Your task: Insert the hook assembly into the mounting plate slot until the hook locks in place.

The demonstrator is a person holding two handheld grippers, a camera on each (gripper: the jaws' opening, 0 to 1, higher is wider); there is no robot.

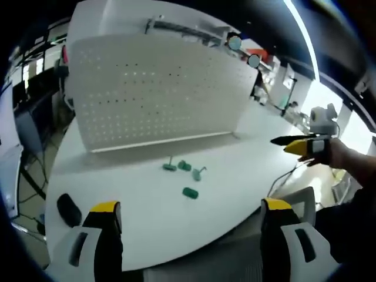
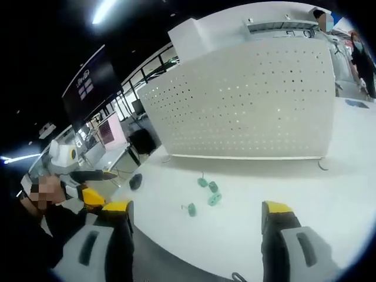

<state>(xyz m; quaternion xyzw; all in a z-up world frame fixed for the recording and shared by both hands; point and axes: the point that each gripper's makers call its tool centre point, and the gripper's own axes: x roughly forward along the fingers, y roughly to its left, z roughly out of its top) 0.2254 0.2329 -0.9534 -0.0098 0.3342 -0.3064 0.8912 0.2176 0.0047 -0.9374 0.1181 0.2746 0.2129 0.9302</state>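
Observation:
A white perforated mounting plate [image 1: 153, 94] stands upright on the white table [image 1: 235, 170]; it also fills the back of the right gripper view [image 2: 247, 100]. Several small green hook parts [image 1: 184, 166] lie loose on the table in front of it, one nearer piece [image 1: 190, 192] closest to me. The same green parts [image 2: 212, 192] show in the right gripper view. My left gripper [image 1: 191, 207] is open, well short of the parts, holding nothing. My right gripper [image 2: 197, 207] is open too, also empty and back from them. It shows at the right [image 1: 299, 144], held in a hand.
A black oval object [image 1: 69, 210] lies near the table's left front edge, also seen in the right gripper view [image 2: 136, 181]. The left gripper [image 2: 88, 176] is in a hand at the left. A cable [image 1: 282, 179] runs off the table. Desks and chairs surround the table.

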